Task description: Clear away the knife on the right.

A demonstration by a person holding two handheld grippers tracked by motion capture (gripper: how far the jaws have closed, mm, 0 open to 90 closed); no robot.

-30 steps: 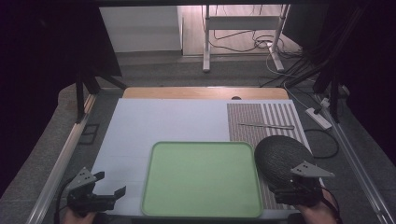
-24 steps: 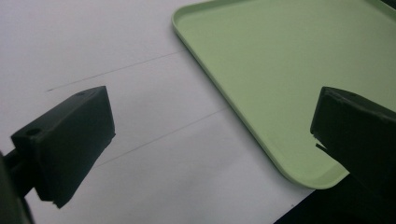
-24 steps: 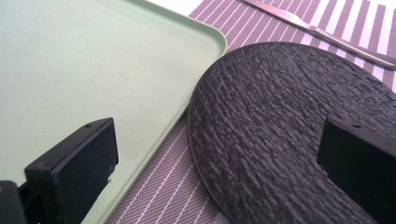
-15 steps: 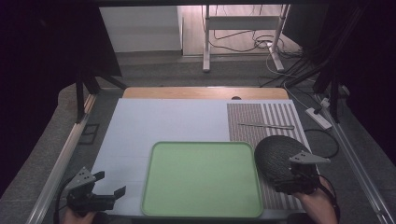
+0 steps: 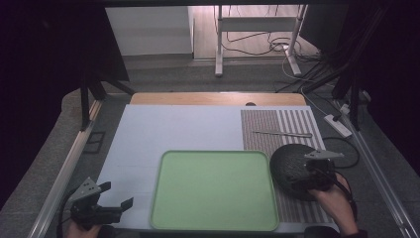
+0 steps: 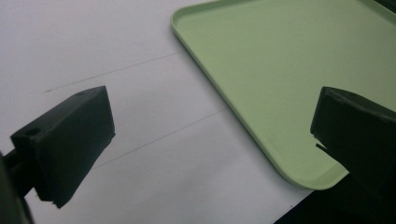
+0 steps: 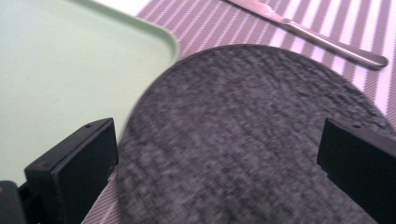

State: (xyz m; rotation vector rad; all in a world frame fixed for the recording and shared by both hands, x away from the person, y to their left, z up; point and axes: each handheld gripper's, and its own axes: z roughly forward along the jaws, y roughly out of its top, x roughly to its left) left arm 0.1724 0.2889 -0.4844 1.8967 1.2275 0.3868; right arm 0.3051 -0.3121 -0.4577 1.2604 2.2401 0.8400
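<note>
A white mat [image 5: 168, 134] covers most of the table, with a striped mat [image 5: 282, 129] along its 3 o'clock side. A pale green tray [image 5: 213, 191] lies flat at the centre near the 6 o'clock edge, its long axis running 9 to 3 o'clock. In the left gripper view its far corners are cut off; in the right gripper view one rounded corner shows.

A dark round plate [image 5: 292, 168] sits on the striped mat, just beside the tray's 3 o'clock edge; whether they touch is hard to tell. In the right gripper view its speckled grey surface is blurred and its near rim is cut off.

The right gripper [image 5: 317, 173] hovers over the plate's 4 o'clock part, its tips hidden from above. Its own view shows the jaws spread wide across the plate, holding nothing.

The left gripper [image 5: 116, 198] is at 7 o'clock over the white mat, jaws wide apart and empty, pointing toward 3 o'clock.

A knife [image 5: 282, 134] lies at 1 o'clock on the stripes, long axis 9 to 3 o'clock; its ends are hard to make out from above
</note>
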